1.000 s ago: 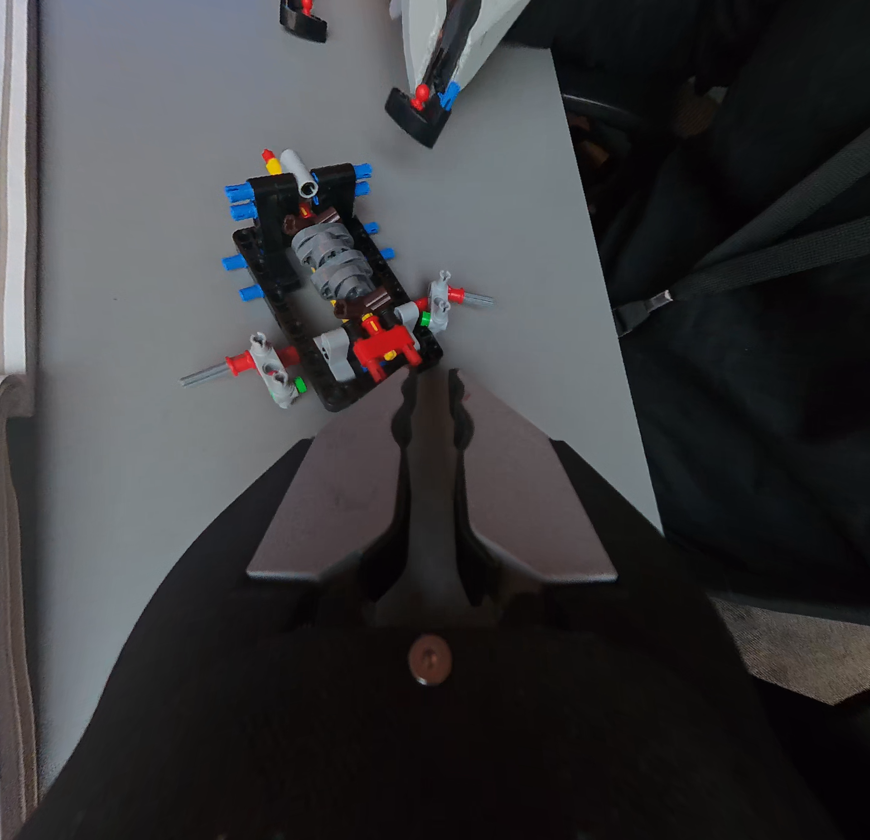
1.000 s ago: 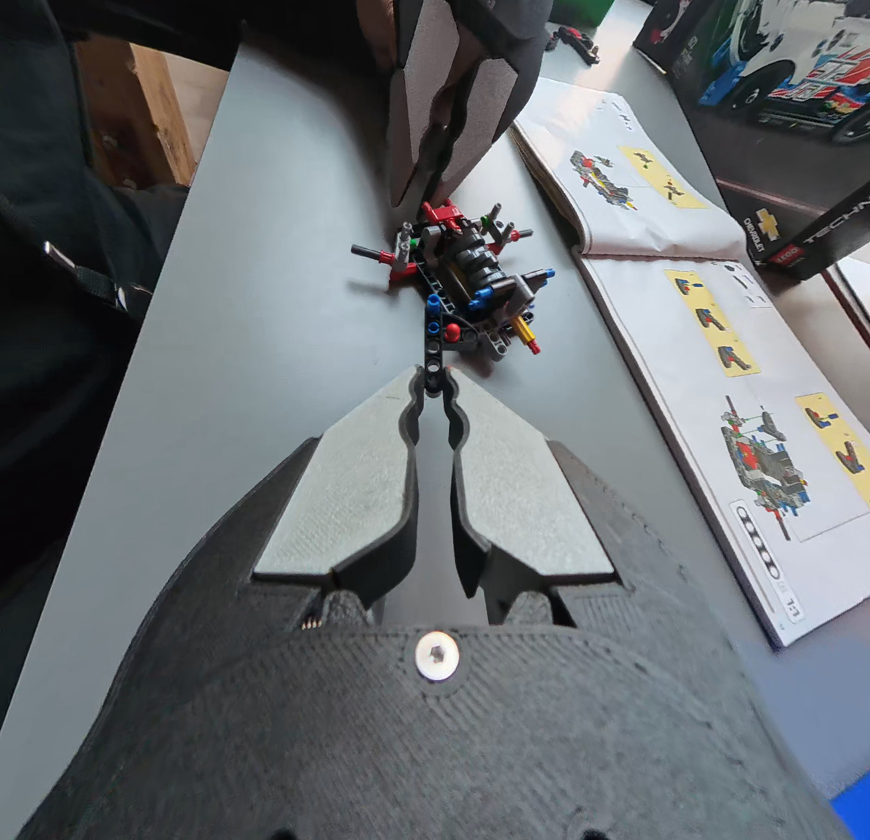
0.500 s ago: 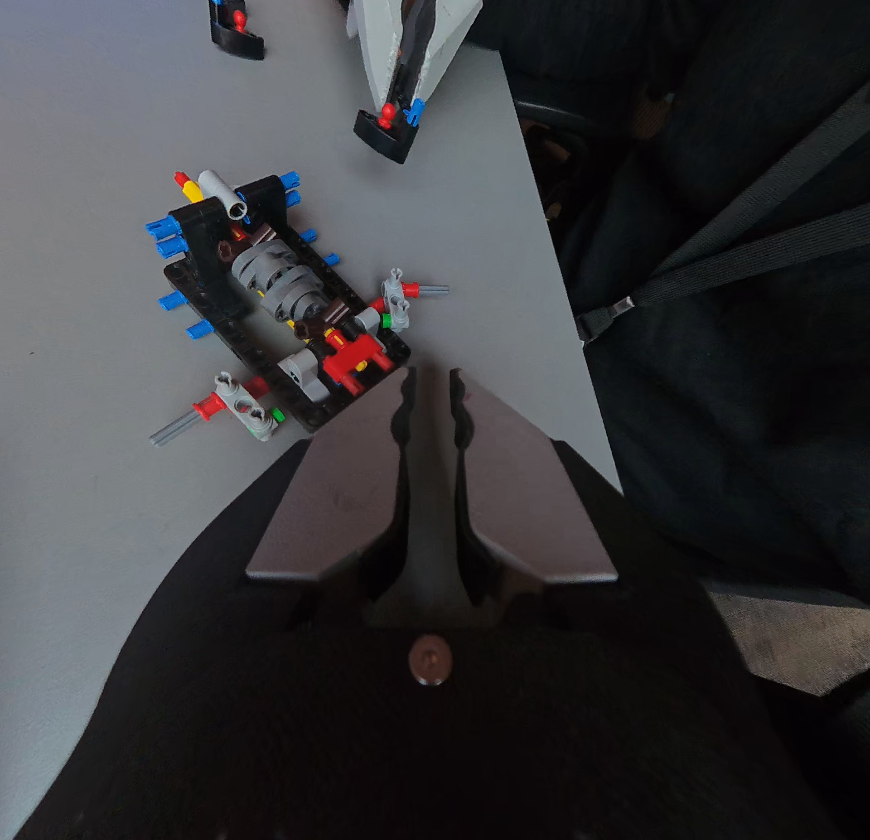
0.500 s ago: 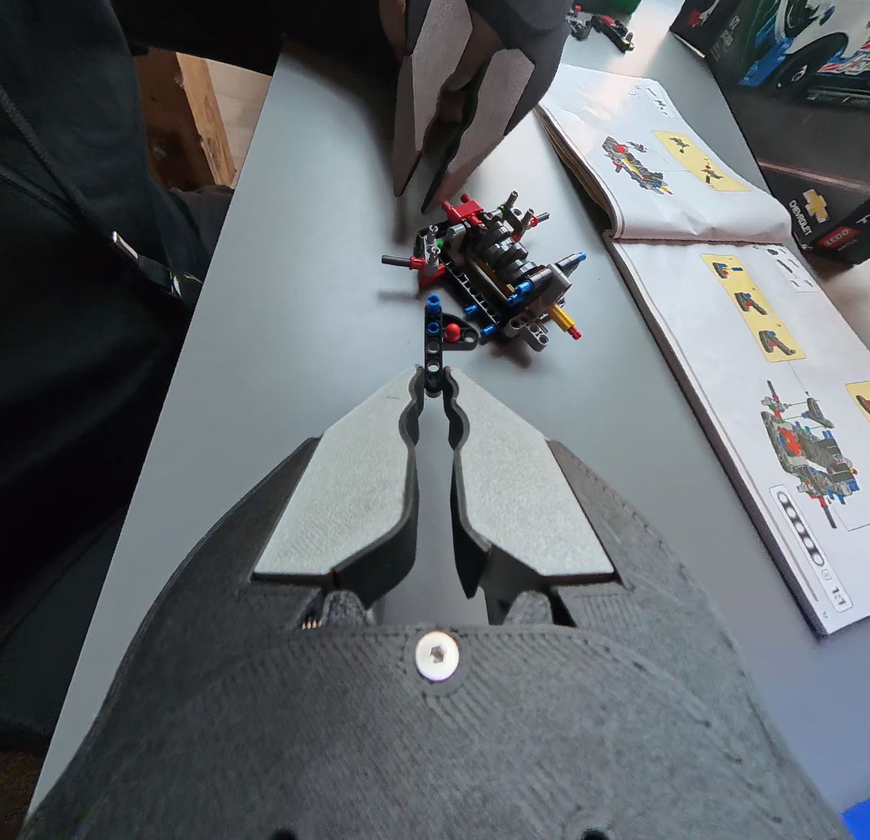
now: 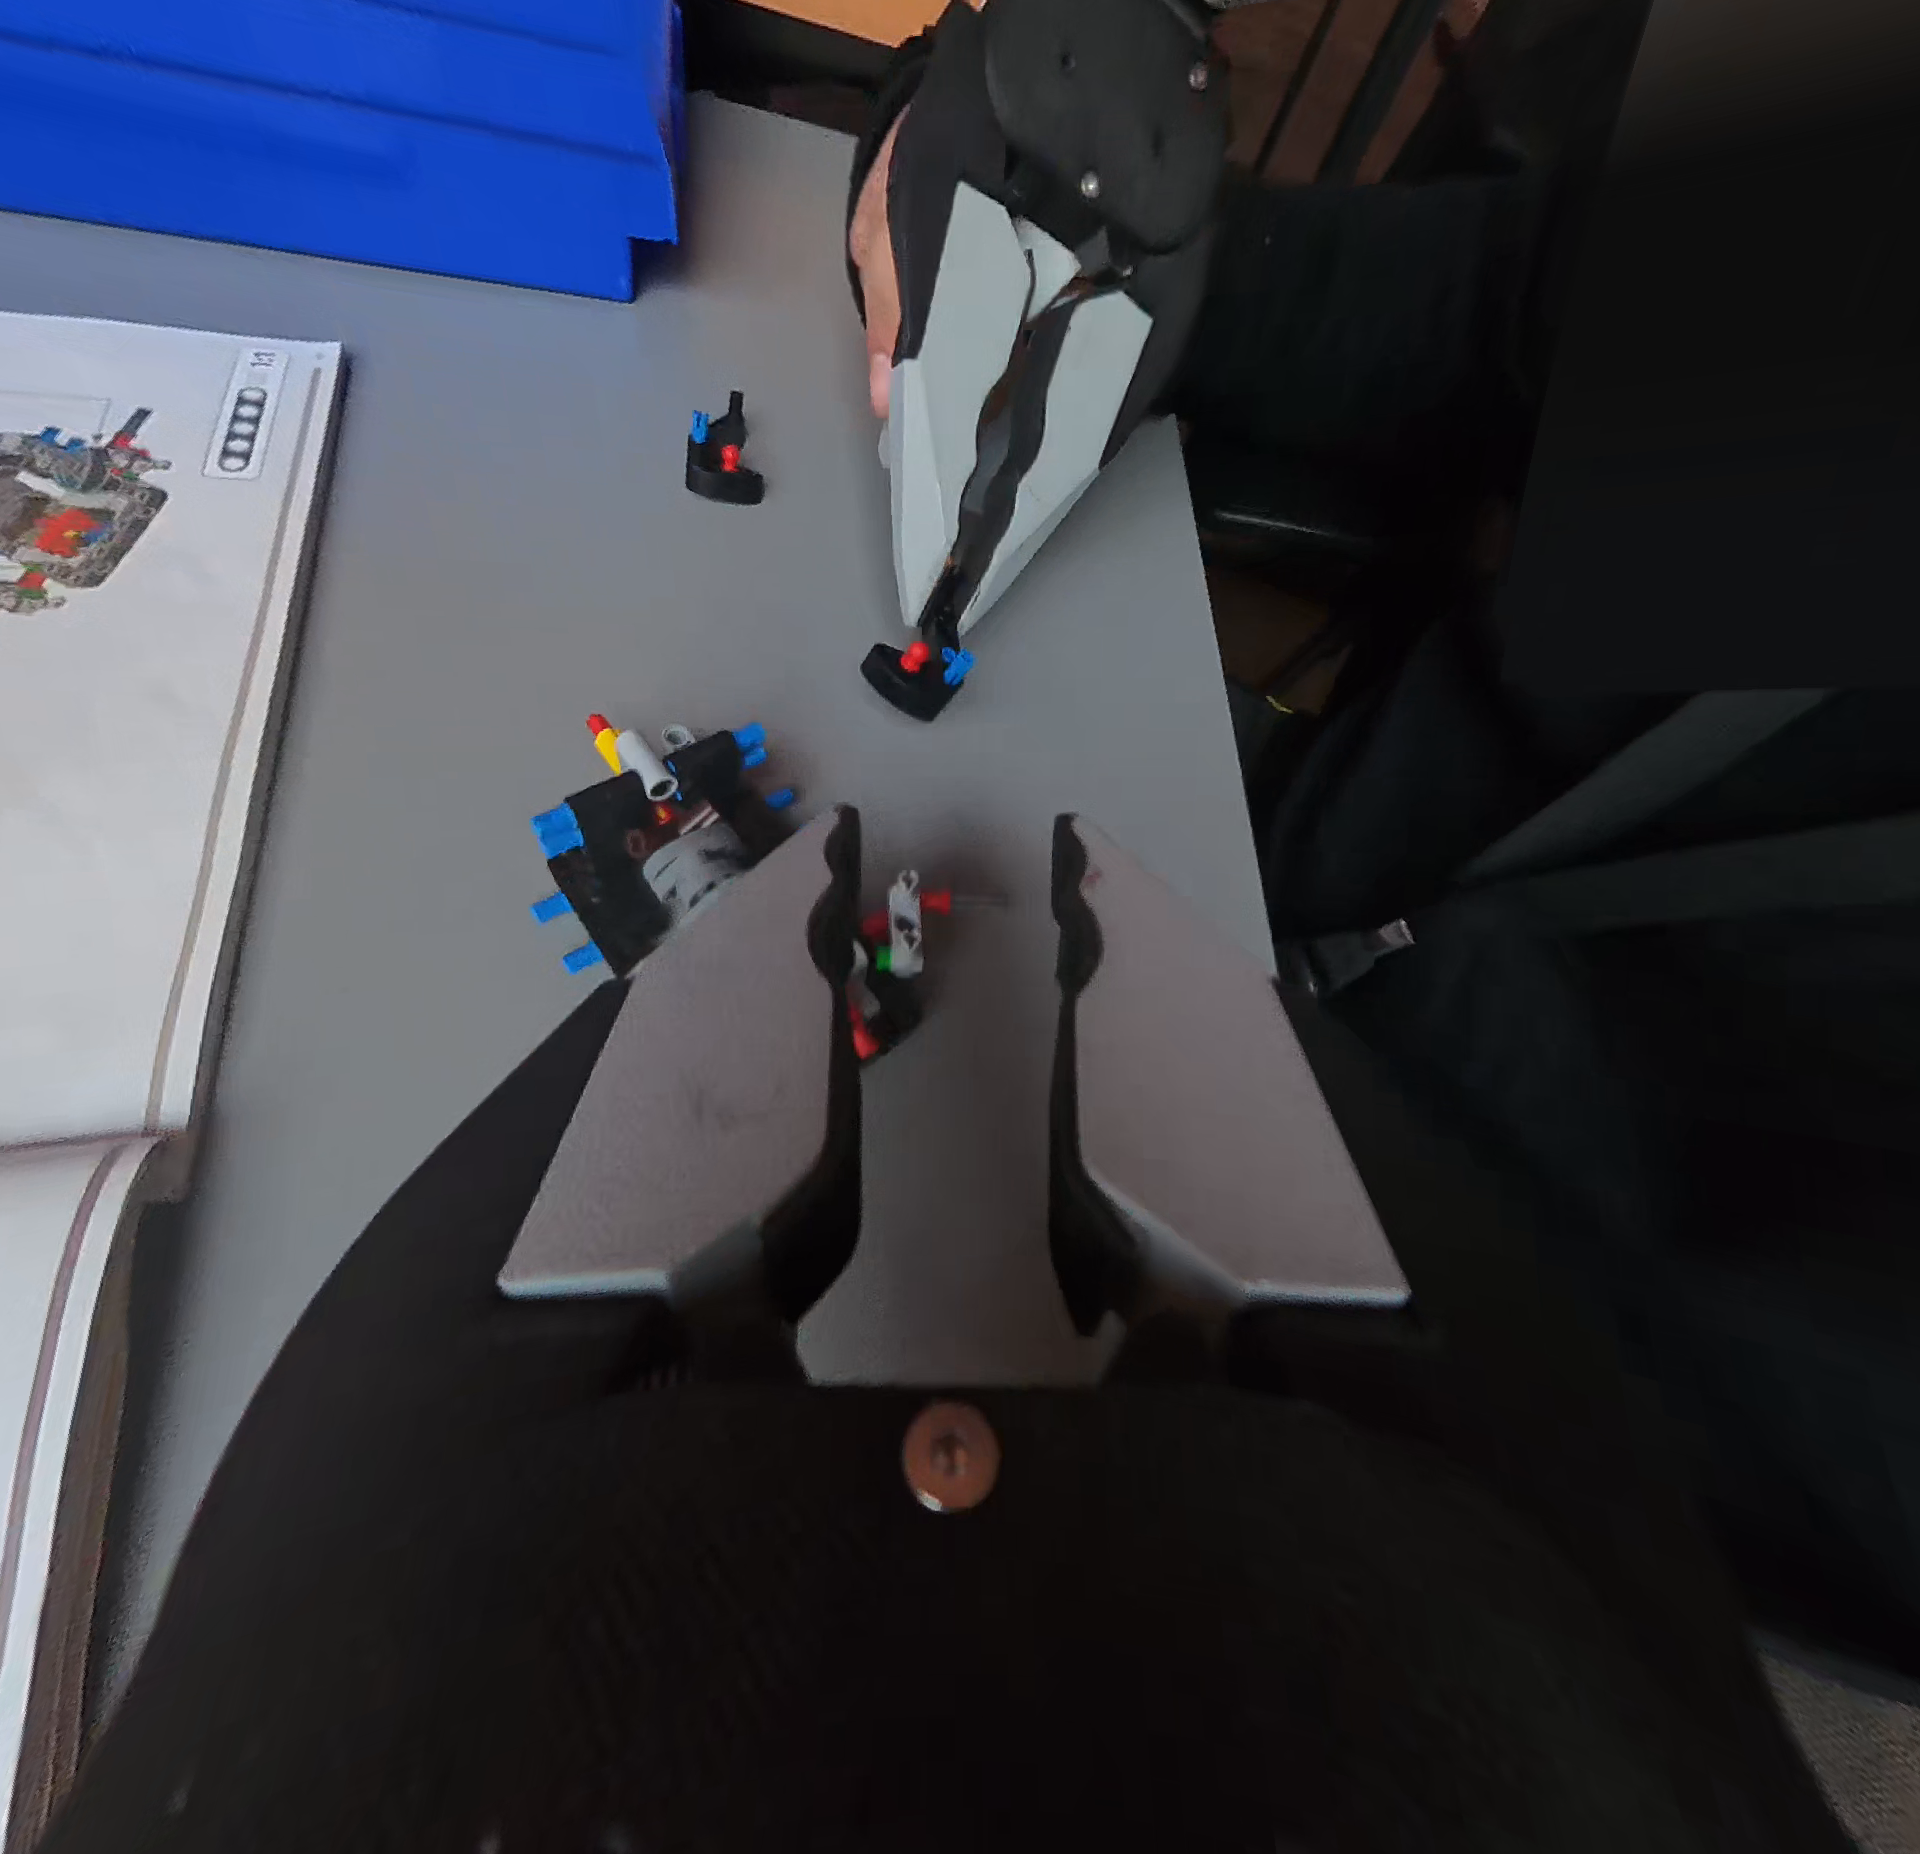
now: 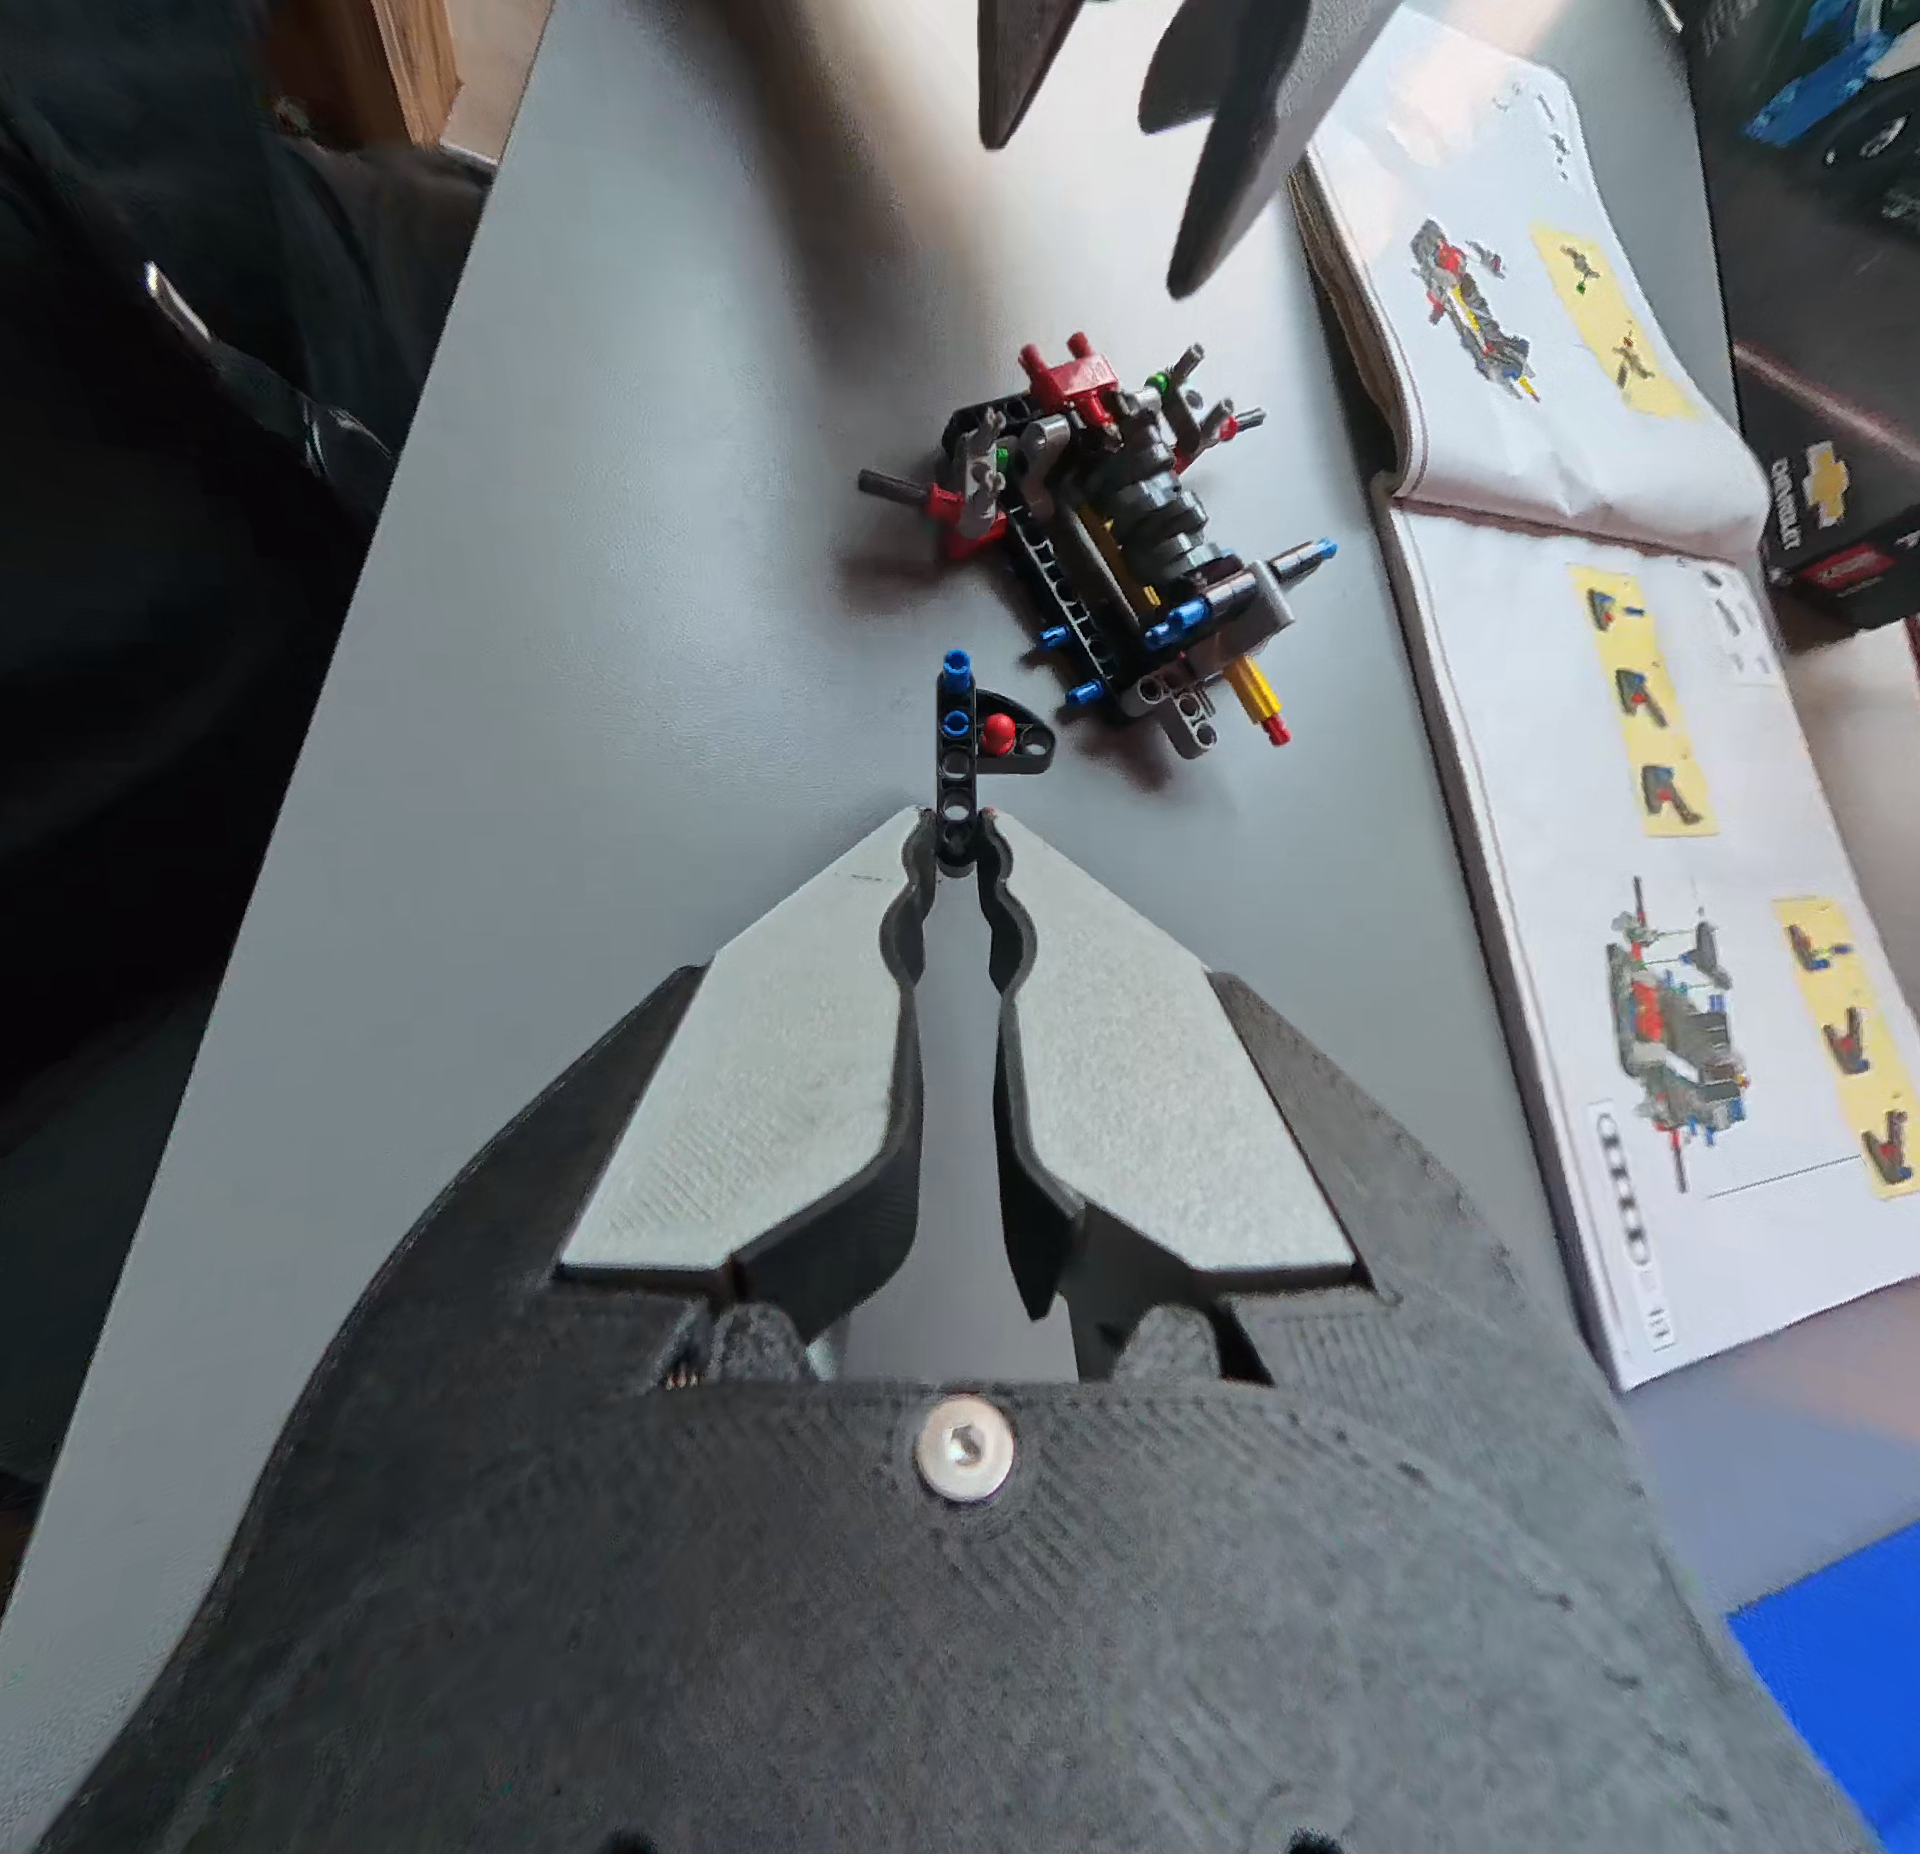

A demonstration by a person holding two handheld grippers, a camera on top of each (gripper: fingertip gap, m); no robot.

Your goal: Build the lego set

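The right tongs (image 6: 954,828) are pinched on the near end of a black bracket piece (image 6: 971,744) carrying blue pins and a red one; in the right wrist view its long beam runs straight on from the fingertips, pointing far up the tabletop (image 6: 623,661). The half-built chassis (image 6: 1117,547) lies just beyond and to the right of that piece, close but apart from it — its long axis runs diagonally from far-left to near-right, with a row of blue pins along its near-left edge. Closing that gap would probably mean swinging the held piece right.

The left tongs (image 5: 951,848) stand wide and empty, hovering over the chassis's red end, so that side looks the nearer for steadying it. A second black bracket (image 5: 724,459) rests alone farther off, and the instruction booklet (image 6: 1662,765) lies open at the right.
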